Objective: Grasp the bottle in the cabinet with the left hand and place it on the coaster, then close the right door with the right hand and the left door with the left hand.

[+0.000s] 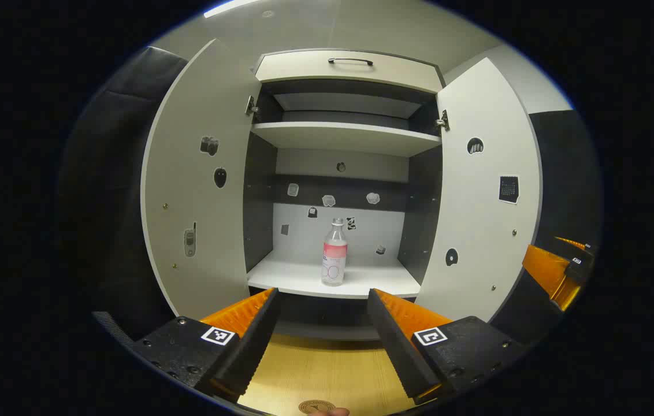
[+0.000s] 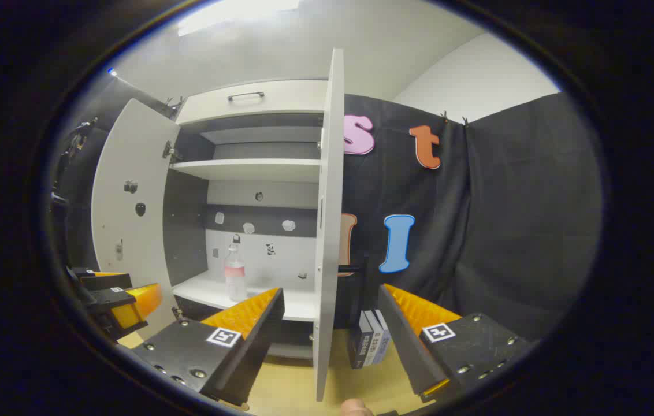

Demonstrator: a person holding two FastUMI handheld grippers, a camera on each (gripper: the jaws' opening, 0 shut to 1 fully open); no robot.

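A: Where's the bottle [image 1: 334,252]?
B: Upright on the cabinet's lower shelf [image 1: 304,280], at twelve o'clock from the left gripper [image 1: 321,300], whose fingers are spread wide and hold nothing.
A: And the right gripper [image 2: 330,297]?
B: Wide too, empty, straddling the open right door's [image 2: 327,231] edge. The coaster [image 1: 316,407] sits at six o'clock.
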